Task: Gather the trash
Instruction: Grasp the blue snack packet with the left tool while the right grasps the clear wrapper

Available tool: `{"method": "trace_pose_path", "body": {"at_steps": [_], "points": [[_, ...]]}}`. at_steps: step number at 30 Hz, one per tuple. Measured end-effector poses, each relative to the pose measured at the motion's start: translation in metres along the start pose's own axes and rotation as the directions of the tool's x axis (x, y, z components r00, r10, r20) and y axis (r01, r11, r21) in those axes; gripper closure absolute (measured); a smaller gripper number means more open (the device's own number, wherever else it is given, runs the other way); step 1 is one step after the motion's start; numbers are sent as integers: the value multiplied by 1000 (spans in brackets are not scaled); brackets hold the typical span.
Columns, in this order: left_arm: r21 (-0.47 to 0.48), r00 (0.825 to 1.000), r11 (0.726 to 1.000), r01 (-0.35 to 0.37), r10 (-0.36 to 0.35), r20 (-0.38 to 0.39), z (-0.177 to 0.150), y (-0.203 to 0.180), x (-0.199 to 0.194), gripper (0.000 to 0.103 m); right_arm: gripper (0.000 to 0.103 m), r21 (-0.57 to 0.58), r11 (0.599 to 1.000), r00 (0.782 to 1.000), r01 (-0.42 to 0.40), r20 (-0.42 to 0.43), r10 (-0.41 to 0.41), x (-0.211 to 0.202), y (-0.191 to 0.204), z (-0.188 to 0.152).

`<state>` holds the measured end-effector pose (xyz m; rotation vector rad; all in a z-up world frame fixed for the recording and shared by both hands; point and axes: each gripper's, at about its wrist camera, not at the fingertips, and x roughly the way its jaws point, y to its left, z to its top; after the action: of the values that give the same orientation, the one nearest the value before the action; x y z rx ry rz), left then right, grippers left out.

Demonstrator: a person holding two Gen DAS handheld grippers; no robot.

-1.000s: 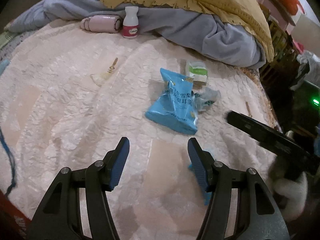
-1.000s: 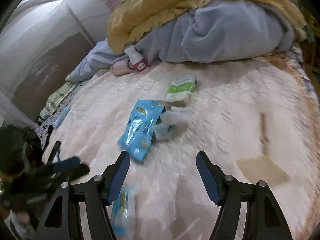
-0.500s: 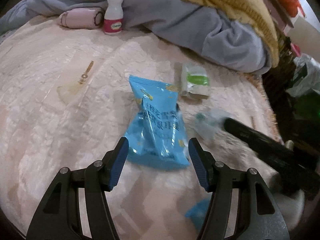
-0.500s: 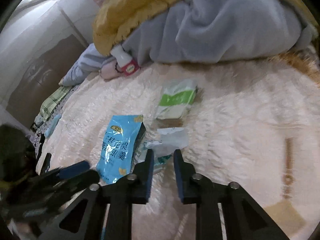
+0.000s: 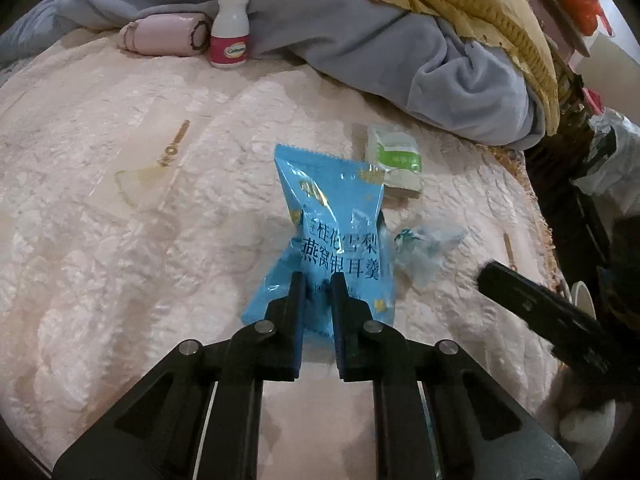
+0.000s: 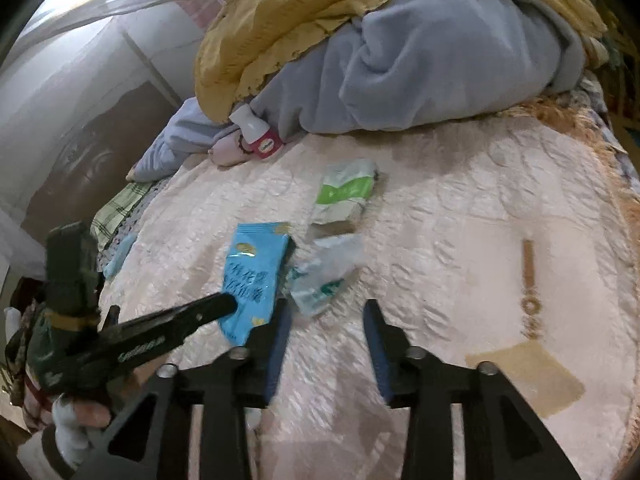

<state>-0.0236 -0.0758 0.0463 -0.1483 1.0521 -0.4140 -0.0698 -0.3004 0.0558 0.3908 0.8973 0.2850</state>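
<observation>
Left gripper (image 5: 317, 300) is clamped down on the near end of the blue snack packet (image 5: 336, 236), jaws pinched close with the foil crumpled between them. The packet lies on the pale pink quilted bedspread (image 5: 120, 260), roughly mid-bed, with the crumpled clear wrapper (image 5: 424, 252) just beside it to the right and the green-and-white sachet (image 5: 398, 164) a little beyond.

Over on the other side, the right gripper (image 6: 326, 344) hangs with its jaws well apart, nothing between them, hovering near the clear wrapper (image 6: 324, 272). That looks like its target, though the wrapper is blurred in both views, so hard to say how it sits.

The packet should be feather-light and floppy, its slick foil likely to slide, so a pinch across a flat sealed edge is the safe hold (a grab on the puffy middle could just squirt it out). The clear wrapper will be flimsier still: best to take it at its bunched part.

Pill bottle (image 5: 230, 28) and pink roll (image 5: 160, 34) sit back by the grey blanket (image 5: 400, 48), well apart from the trash.
</observation>
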Motion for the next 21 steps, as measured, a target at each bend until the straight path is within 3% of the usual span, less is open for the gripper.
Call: {"method": "trace_pose_path", "body": {"at_steps": [9, 11, 13, 14, 15, 19, 21], "points": [[-14, 1000, 1000, -8, 8, 9, -4, 10, -13, 93, 62, 7, 998, 993, 64, -95, -63, 72, 8, 21], [-37, 999, 999, 23, -22, 47, 0, 13, -16, 89, 73, -9, 998, 995, 68, -79, -69, 73, 9, 20], [-45, 997, 998, 39, -36, 68, 6, 14, -15, 60, 79, -8, 999, 997, 49, -63, -49, 61, 8, 20], [-53, 996, 998, 42, -38, 77, 7, 15, -14, 32, 79, -14, 999, 998, 46, -40, -47, 50, 7, 19], [-64, 995, 997, 45, -39, 90, 9, 15, -12, 29, 79, -23, 999, 999, 42, -18, -42, 37, 6, 18], [-48, 1000, 999, 0, 1, 21, 12, 10, 16, 29, 79, -32, 999, 1000, 3, 6, -3, -2, 2, 6], [-48, 999, 999, -7, 5, -44, 9, 8, 33, 41, 79, -24, 1000, 1000, -12, 20, 13, -20, -2, -3]]}}
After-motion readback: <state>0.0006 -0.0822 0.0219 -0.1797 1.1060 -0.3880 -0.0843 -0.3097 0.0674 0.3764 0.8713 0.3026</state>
